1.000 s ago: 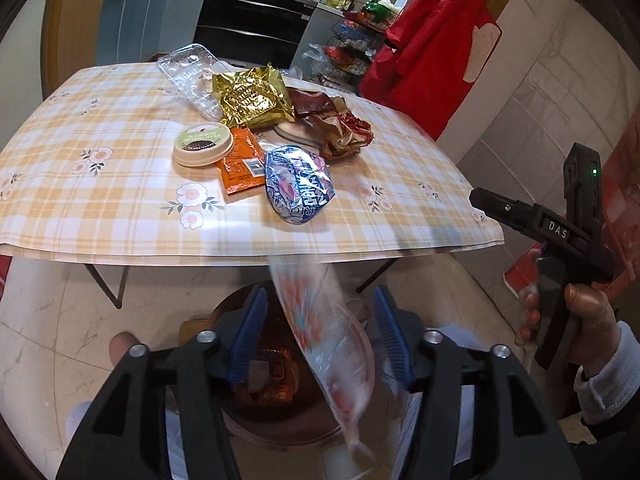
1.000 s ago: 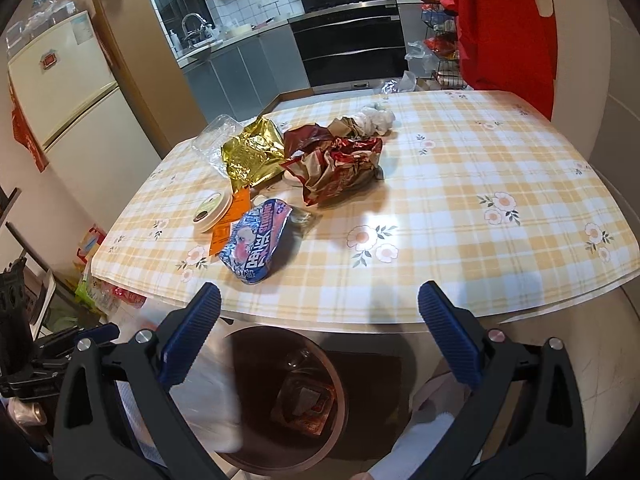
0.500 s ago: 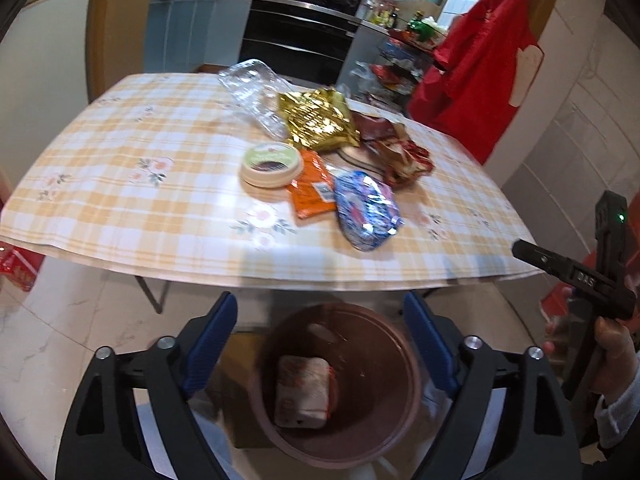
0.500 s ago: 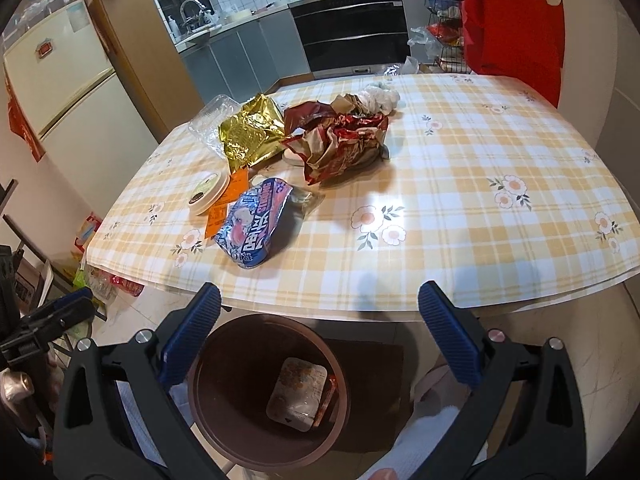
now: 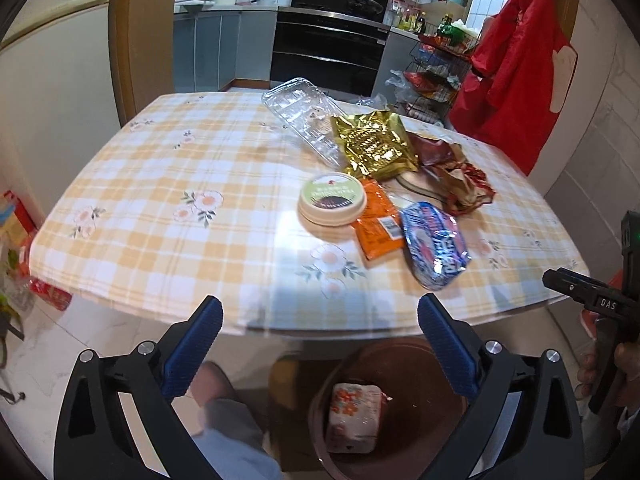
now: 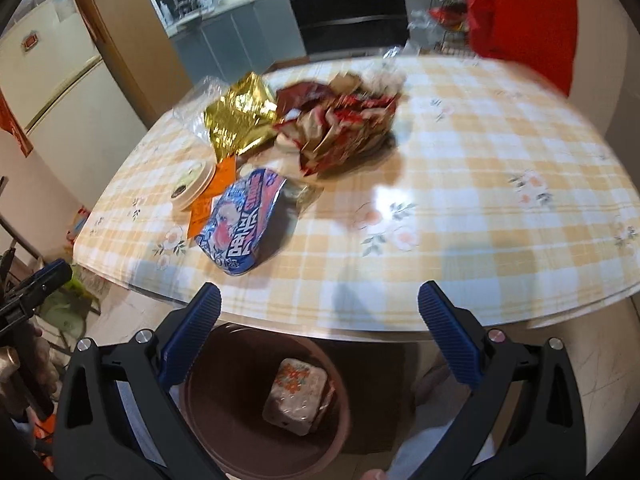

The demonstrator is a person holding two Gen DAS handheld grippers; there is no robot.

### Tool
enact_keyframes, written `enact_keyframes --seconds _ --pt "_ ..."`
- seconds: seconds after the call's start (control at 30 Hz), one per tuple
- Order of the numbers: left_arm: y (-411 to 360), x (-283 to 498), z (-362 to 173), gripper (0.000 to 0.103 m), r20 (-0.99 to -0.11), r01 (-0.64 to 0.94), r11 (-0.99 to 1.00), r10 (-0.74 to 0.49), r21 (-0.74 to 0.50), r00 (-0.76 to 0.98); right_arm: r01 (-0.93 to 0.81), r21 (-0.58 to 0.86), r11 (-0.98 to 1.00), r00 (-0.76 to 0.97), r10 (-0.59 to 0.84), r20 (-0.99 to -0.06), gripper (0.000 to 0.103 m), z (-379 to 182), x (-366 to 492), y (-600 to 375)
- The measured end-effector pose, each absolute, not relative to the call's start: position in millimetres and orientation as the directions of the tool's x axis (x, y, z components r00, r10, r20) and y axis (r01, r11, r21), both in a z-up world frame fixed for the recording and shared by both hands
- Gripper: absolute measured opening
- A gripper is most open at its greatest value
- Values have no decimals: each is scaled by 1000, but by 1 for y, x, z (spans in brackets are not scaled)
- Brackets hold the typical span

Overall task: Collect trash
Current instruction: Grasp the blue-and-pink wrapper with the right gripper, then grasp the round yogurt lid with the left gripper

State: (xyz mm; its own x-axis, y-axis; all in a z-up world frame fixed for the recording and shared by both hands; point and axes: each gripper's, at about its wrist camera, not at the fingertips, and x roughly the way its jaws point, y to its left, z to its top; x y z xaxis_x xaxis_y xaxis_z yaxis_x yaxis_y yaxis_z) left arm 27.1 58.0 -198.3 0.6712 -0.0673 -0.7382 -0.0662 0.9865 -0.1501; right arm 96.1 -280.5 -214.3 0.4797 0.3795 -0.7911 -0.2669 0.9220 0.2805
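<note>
Checked tablecloth (image 5: 168, 184) — kitchen behind; brown bin (image 6: 224, 432) below

Each claw (image 5: 320, 320) (image 6: 320, 308) is black plastic with ridged blue pads (image 5: 448, 344) and shiny silver screws (image 5: 493, 347). White letters "DAS" (image 5: 608, 304) mark one black bar.

- A table (image 5: 168, 184) fills the middle of both views, with a kitchen counter and oven behind it.
- A cluster of trash sits on the table's far right part (seen from the left wrist): a plastic tray (image 5: 304, 120) farthest back, a foil bag (image 5: 374, 146) just in front of it, crumpled wrappers (image 5: 456, 176) to the bag's right.
- Nearer, a round lidded tub (image 5: 332, 204) lies left of a flat packet (image 5: 378, 226), touching it; a snack bag (image 5: 434, 250) lies right of that packet.
- A bin (image 6: 224, 408) stands on the floor below the table's near edge, with a packet (image 6: 298, 394) inside it.
</note>
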Motion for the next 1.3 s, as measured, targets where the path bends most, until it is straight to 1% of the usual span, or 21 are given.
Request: enact_keyframes --seconds 0.1,0.3,0.33,0.37,0.4,0.47,0.5,0.53,0.63,0.67,0.7,0.8,0.83,0.87,0.9,1.0,1.13,1.3 --pt "61 39 -202 96 -738 -67 990 -49 -127 673 -286 306 908 450 409 -794 97 -226 112 -264" --pt "71 67 -213 96 -750 -76 985 -67 -155 657 -317 400 860 382 501 -777 95 -253 147 -227" --pt "72 73 -215 96 -752 -74 985 -70 -156 655 -317 409 856 370 508 -778 93 -258 153 -223" --pt "72 77 -216 96 -753 -71 985 -72 -156 654 -316 418 852 358 515 -779 85 -263 158 -218" --pt "71 82 -217 96 -754 -64 986 -74 -152 653 -312 432 846 340 524 -781 83 -269 165 -212" --pt "70 90 -220 96 -757 -53 988 -76 -145 649 -305 451 839 320 536 -781 83 -277 174 -205" --pt "69 95 -222 96 -760 -46 989 -79 -142 646 -307 457 835 314 542 -779 78 -281 178 -201" --pt "68 98 -224 96 -762 -42 989 -81 -140 643 -312 459 832 307 545 -780 77 -283 179 -198" --pt "65 110 -230 96 -770 -22 991 -89 -133 632 -340 437 833 305 537 -786 66 -284 184 -188" --pt "63 112 -231 96 -772 -16 992 -90 -128 629 -350 444 825 289 546 -786 51 -284 185 -184" --pt "61 116 -234 96 -775 -5 993 -91 -121 626 -357 454 817 277 556 -783 42 -285 186 -183" --pt "55 125 -238 96 -778 23 994 -95 -103 621 -365 456 811 284 564 -775 26 -279 185 -183" --pt "52 128 -239 96 -779 36 995 -94 -91 620 -366 464 807 284 572 -769 23 -278 184 -184" --pt "49 131 -240 96 -778 50 996 -91 -76 621 -367 474 800 285 582 -761 18 -275 183 -184" --pt "47 134 -242 95 -778 59 996 -88 -65 622 -372 480 795 291 591 -753 15 -271 182 -186" --pt "37 145 -247 91 -782 100 995 -73 -14 619 -384 474 792 315 595 -739 10 -259 179 -189" --pt "24 164 -254 87 -789 137 990 -49 45 613 -391 468 793 358 599 -716 10 -243 178 -196" --pt "10 191 -266 85 -808 145 987 -30 70 588 -386 442 810 403 579 -709 10 -230 181 -208"
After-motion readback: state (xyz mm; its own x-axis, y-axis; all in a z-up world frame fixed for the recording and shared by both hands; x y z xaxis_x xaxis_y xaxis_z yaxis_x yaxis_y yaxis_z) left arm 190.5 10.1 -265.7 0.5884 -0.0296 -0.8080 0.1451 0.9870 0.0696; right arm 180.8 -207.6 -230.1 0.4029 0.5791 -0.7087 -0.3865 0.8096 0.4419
